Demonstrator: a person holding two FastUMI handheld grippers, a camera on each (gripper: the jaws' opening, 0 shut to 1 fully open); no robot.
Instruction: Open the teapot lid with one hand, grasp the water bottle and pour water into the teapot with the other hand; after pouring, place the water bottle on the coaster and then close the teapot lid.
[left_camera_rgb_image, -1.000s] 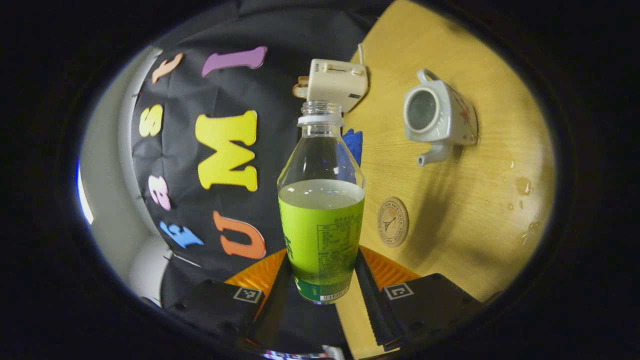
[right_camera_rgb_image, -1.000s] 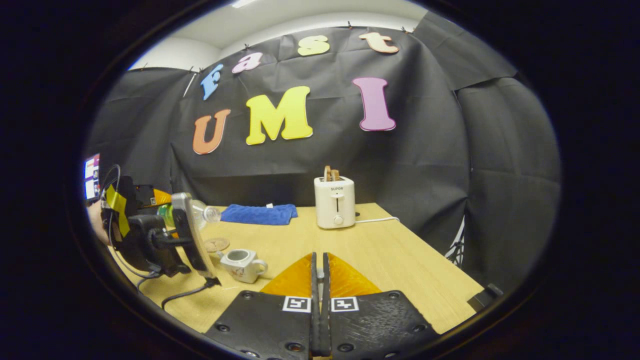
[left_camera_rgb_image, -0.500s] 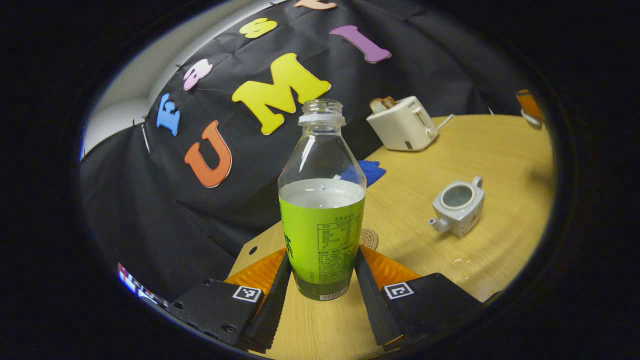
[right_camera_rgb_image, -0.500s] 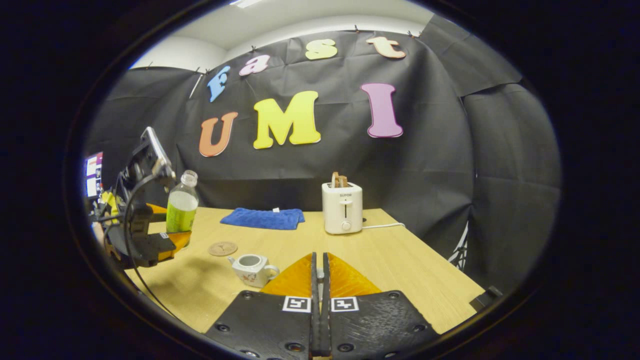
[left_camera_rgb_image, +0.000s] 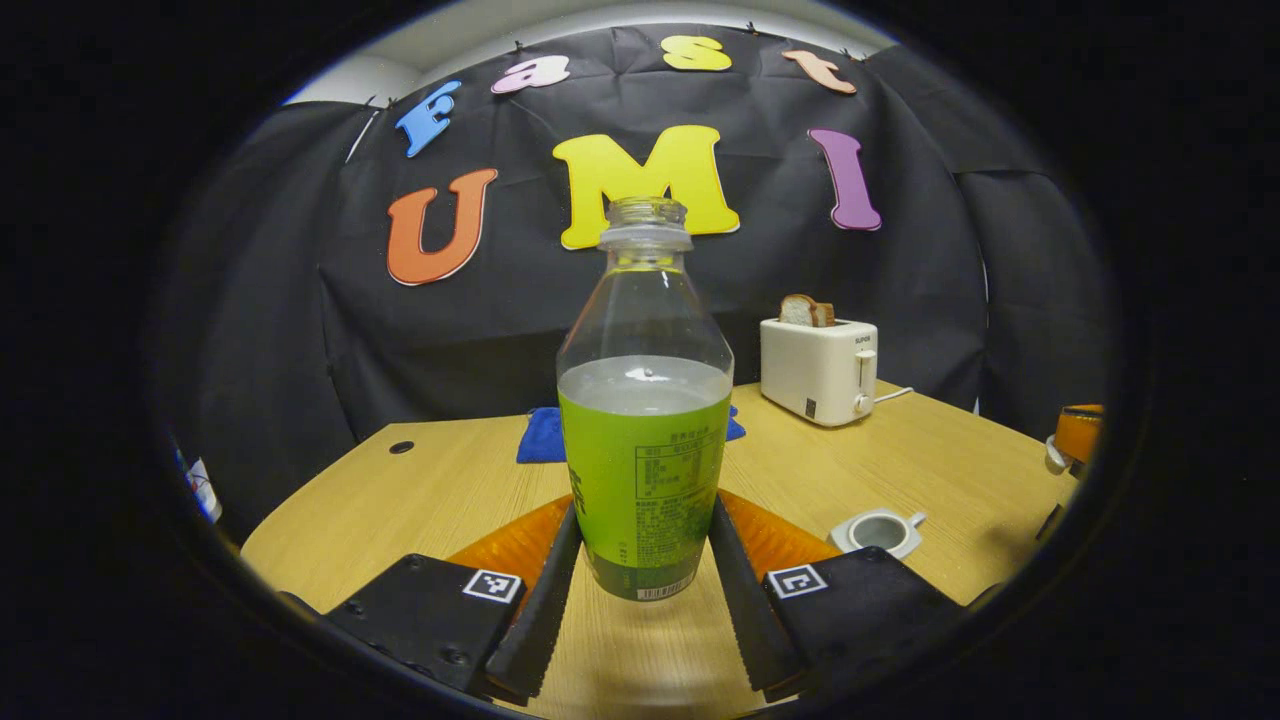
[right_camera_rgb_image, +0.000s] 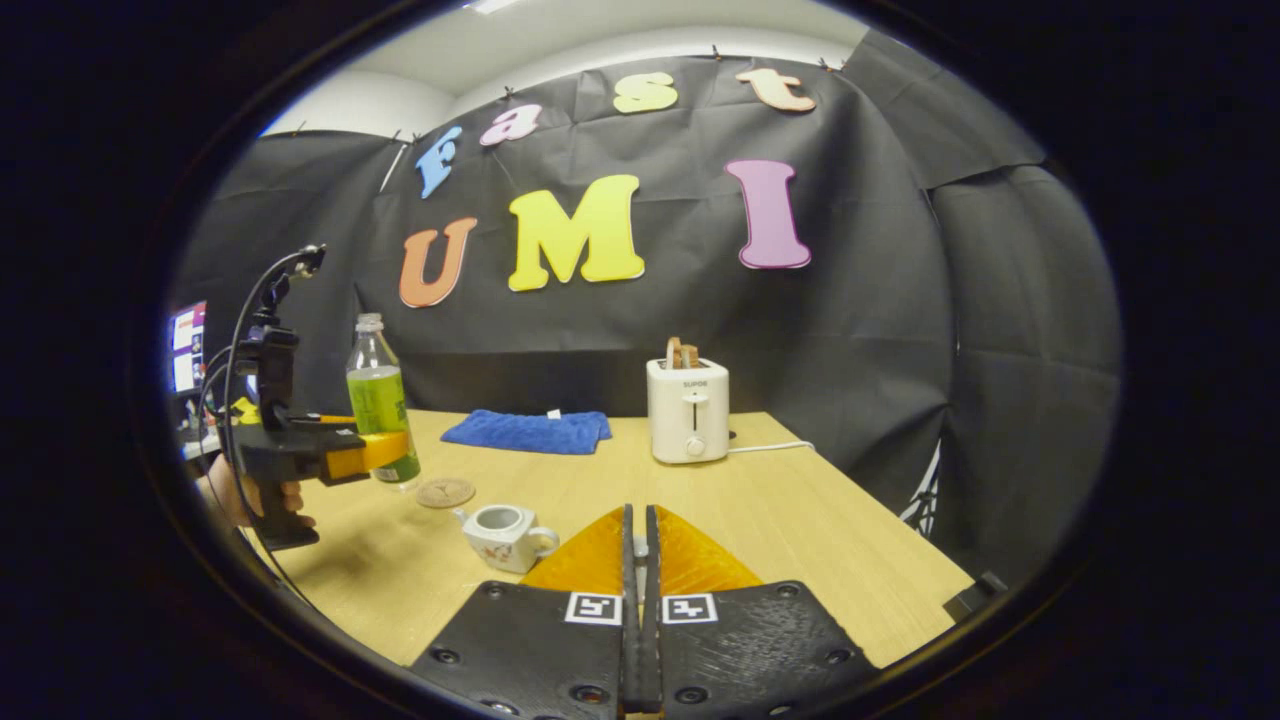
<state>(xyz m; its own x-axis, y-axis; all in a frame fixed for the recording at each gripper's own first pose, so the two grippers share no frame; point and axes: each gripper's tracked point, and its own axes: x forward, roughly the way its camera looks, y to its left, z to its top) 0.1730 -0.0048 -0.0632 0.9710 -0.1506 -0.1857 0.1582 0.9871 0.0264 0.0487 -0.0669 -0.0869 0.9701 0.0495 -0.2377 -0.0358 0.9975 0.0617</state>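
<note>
My left gripper (left_camera_rgb_image: 642, 512) is shut on an uncapped clear water bottle (left_camera_rgb_image: 645, 440) with a green label, held upright and about half full. In the right gripper view the bottle (right_camera_rgb_image: 378, 400) and the left gripper (right_camera_rgb_image: 385, 452) stand at the table's left, just left of the round coaster (right_camera_rgb_image: 445, 492). I cannot tell whether the bottle's base touches the table. The small white teapot (right_camera_rgb_image: 500, 535) sits lidless in front of the coaster; it is also low on the right in the left gripper view (left_camera_rgb_image: 878, 530). My right gripper (right_camera_rgb_image: 637, 515) is shut, its jaws pressed together, right of the teapot.
A white toaster (right_camera_rgb_image: 688, 410) with bread and a folded blue cloth (right_camera_rgb_image: 528, 430) stand along the back of the wooden table (right_camera_rgb_image: 820, 530). A hand (right_camera_rgb_image: 255, 500) holds the left gripper at the table's left edge. A small hole (left_camera_rgb_image: 401, 447) marks the table's far left.
The bottle has swung from lying tilted to upright and come down beside the coaster, away from the teapot. The right gripper has hardly moved.
</note>
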